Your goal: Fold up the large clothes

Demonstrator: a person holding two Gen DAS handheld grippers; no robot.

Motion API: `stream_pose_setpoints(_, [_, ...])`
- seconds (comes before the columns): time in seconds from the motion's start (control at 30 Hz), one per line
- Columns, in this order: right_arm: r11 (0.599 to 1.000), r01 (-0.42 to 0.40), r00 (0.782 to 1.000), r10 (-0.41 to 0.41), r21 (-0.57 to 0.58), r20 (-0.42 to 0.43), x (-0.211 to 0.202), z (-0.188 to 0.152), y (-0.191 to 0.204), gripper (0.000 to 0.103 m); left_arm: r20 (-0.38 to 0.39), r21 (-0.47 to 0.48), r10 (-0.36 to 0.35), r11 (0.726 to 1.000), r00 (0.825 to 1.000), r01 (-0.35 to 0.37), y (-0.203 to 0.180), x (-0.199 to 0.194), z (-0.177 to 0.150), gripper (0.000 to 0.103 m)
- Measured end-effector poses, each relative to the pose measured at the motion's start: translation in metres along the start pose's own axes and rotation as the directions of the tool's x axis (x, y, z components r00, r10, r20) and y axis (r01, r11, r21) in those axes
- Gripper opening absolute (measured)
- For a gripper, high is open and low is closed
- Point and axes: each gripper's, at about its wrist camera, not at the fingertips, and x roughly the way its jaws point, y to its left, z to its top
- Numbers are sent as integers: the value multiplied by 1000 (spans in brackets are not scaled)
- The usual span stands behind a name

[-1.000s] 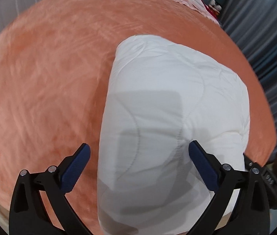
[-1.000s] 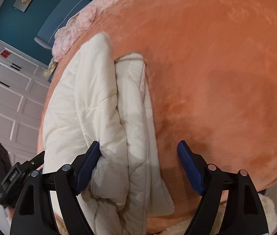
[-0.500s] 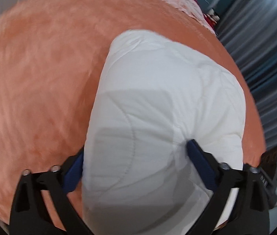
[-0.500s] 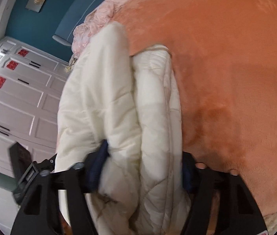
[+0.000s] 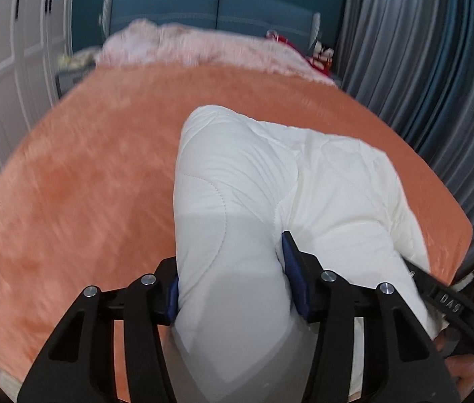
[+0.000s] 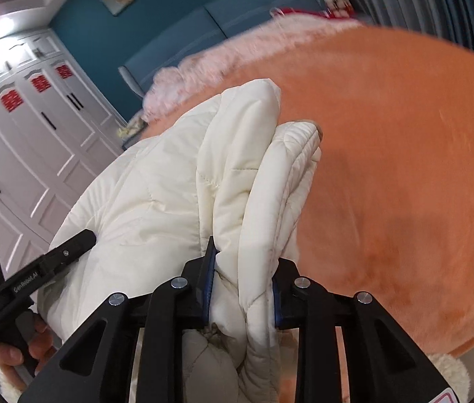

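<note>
A white quilted padded coat [image 5: 270, 168], folded into a thick bundle, rises off the orange bedspread [image 5: 86, 184]. My left gripper [image 5: 230, 268] is closing, and its blue pads pinch the bundle's near left end. Seen from the right wrist, the coat [image 6: 170, 184] shows stacked layers. My right gripper [image 6: 242, 268] is also closing, squeezing the near right edge of those layers. The near end is lifted while the far end still rests on the bed. Each view shows the other gripper at its side: the right one [image 5: 448, 305], and the left one [image 6: 35, 275] held by a hand [image 6: 12, 352].
A pink fluffy blanket [image 5: 203, 47] lies at the head of the bed below a blue headboard [image 5: 203, 10]. White wardrobe doors [image 6: 35, 134] stand on the left and grey-blue curtains [image 5: 421, 50] on the right. The orange bedspread [image 6: 405, 151] spreads wide beyond the coat.
Both grippers went from open around the coat's near edge to closed on it. Both rose, lifting the near end, and the views tilted up to show the headboard and wardrobe.
</note>
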Motion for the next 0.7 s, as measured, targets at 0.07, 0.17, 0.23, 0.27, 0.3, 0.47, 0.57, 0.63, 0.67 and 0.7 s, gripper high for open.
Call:
stream_pose_setpoints(0.07, [1000,-13,1000,14,-22,26,-5,10,17,26,42,-9,-2,1000,999,2,10,-16,11,49])
stream_pose_setpoints(0.17, [997,-26,998,30,-67,62,-10,23,45,25,87,-17,-5,1000,996,6,30,-32,26,49])
stream_pose_setpoints(0.23, [994,-27,996,36,-105,82,-10,32,65,25,117,-10,2,1000,993,-1,41,-39,36,49])
stream_pose_setpoints(0.27, [993,-29,995,40,-118,89,-10,36,73,25,134,-9,5,1000,991,-4,48,-42,41,49])
stream_pose_setpoints(0.3, [990,-31,994,44,-135,96,-9,40,83,25,145,-8,7,1000,989,-6,52,-46,43,49])
stream_pose_setpoints(0.47, [980,-28,993,49,-195,103,6,50,111,25,191,-6,27,1000,981,-27,81,-50,53,49])
stream_pose_setpoints(0.57, [976,-23,995,43,-215,87,27,54,123,25,183,-13,37,999,982,-35,100,-36,58,49])
stream_pose_setpoints(0.63, [975,-15,998,29,-221,62,48,54,127,25,173,-7,44,999,984,-43,112,-21,58,49])
stream_pose_setpoints(0.67, [975,-14,999,25,-221,48,57,52,127,25,165,-5,46,999,985,-46,119,-11,58,49])
stream_pose_setpoints(0.7, [976,-10,999,18,-219,30,70,48,125,25,155,-6,46,999,987,-46,125,-3,56,49])
